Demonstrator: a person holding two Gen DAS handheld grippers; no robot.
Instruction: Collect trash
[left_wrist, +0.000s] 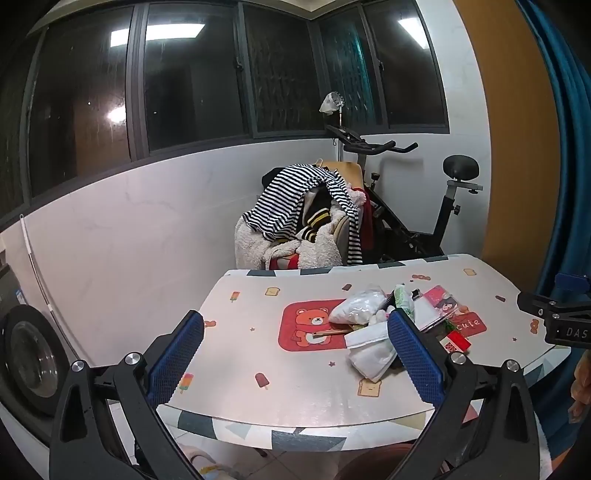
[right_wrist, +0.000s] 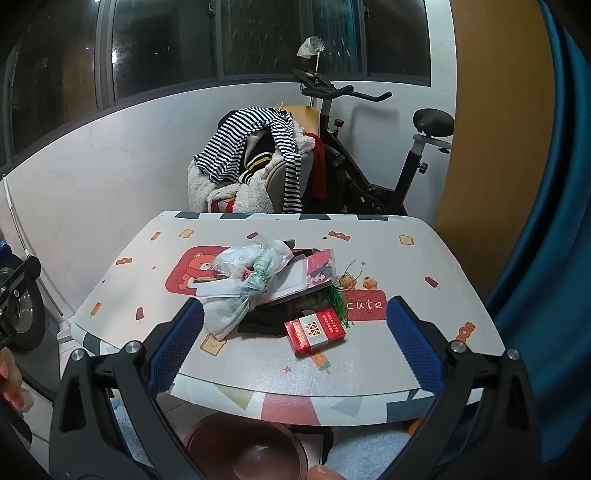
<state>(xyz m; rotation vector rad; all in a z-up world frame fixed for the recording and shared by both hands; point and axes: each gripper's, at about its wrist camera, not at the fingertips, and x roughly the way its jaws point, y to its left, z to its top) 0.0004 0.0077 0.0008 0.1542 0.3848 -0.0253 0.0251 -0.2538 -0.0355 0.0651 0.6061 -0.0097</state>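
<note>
A pile of trash lies on the small table (right_wrist: 406, 266): a red cigarette pack (right_wrist: 314, 331), a knotted white plastic bag (right_wrist: 236, 302), a clear bag of white stuff (right_wrist: 236, 260), a pink card packet (right_wrist: 321, 271) and green tassel threads (right_wrist: 340, 306). In the left wrist view the pile shows the white bag (left_wrist: 371, 354), the clear bag (left_wrist: 356, 306) and the red pack (left_wrist: 458, 341). My left gripper (left_wrist: 295, 354) is open and empty before the table's near edge. My right gripper (right_wrist: 295, 341) is open and empty, the red pack between its fingers' line of sight.
A chair heaped with striped and fleece clothes (right_wrist: 255, 162) stands behind the table, an exercise bike (right_wrist: 369, 147) beside it. A washing machine (left_wrist: 26, 354) is at the left. A dark round bin (right_wrist: 247, 450) sits on the floor under the table's near edge. A blue curtain (right_wrist: 554, 221) hangs at right.
</note>
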